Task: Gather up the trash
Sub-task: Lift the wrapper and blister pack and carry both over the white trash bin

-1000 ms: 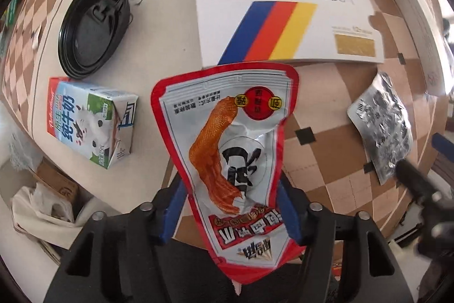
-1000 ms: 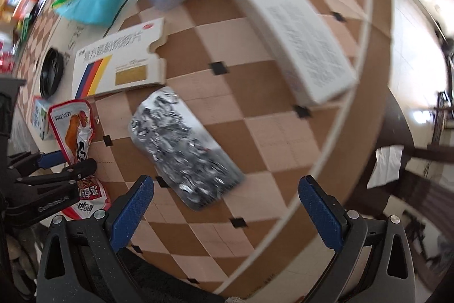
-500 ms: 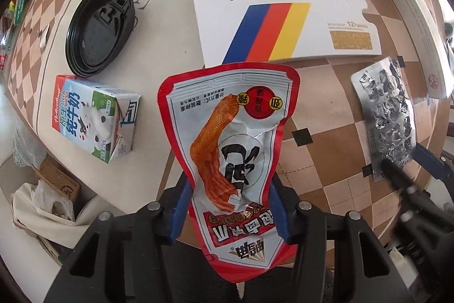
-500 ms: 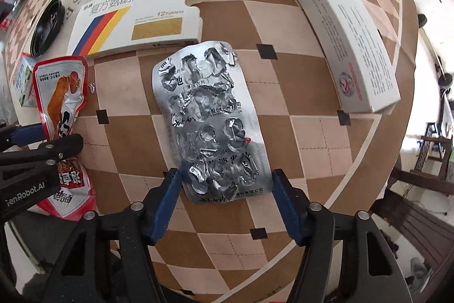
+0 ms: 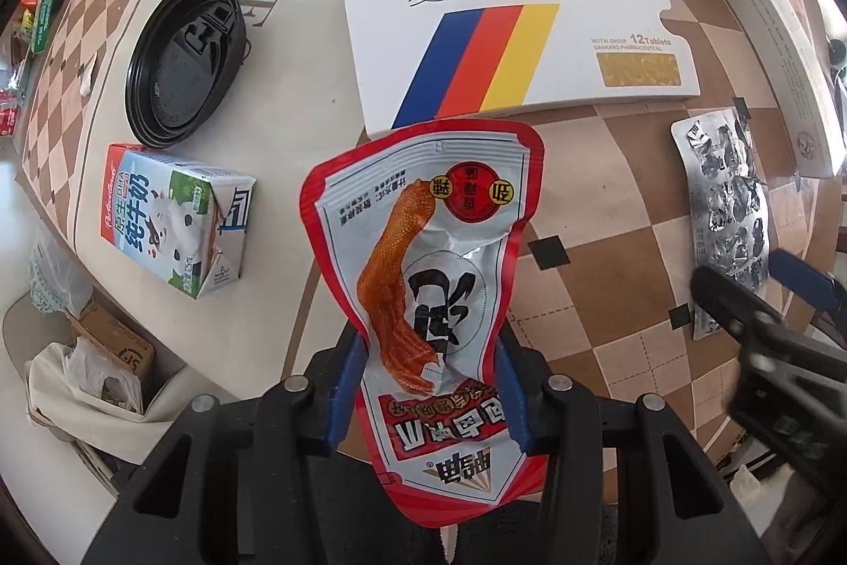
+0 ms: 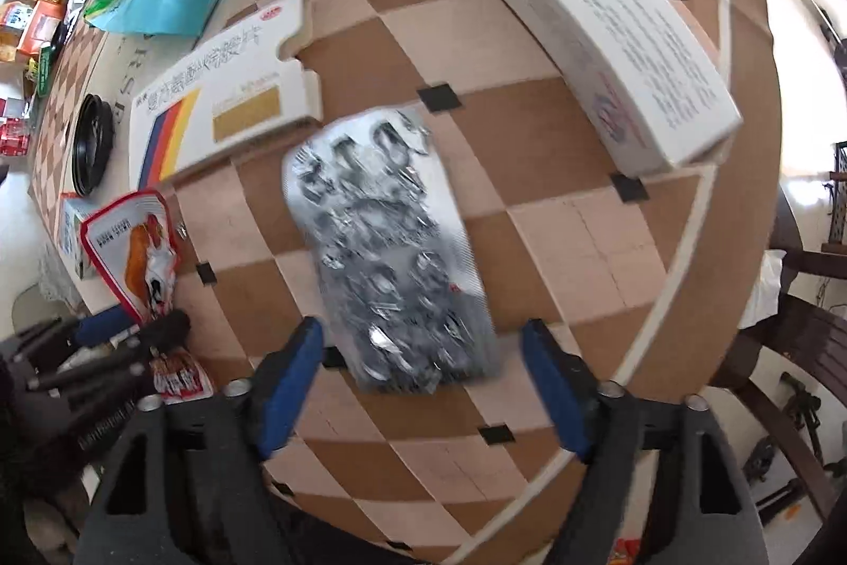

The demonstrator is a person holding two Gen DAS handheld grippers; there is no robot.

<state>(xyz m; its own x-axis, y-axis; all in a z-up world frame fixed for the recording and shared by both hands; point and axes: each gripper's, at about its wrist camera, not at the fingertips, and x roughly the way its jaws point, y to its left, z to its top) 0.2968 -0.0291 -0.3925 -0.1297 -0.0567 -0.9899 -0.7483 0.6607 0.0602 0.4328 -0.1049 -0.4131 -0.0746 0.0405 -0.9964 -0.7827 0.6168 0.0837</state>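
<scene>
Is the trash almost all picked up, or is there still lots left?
Lots left. Nothing looks binned yet. The left tongs are shut on the snack wrapper. The right tongs are open around the foil pill sheet, not gripping it. The milk carton, black lid and pill box are on the table.

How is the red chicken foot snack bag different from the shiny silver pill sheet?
The snack bag is red and white with a picture; the pill sheet is plain crinkled silver foil. The snack bag is pinched in the left gripper; the pill sheet sits between the open fingers of the right gripper. Both look like used, flat packaging.
</scene>
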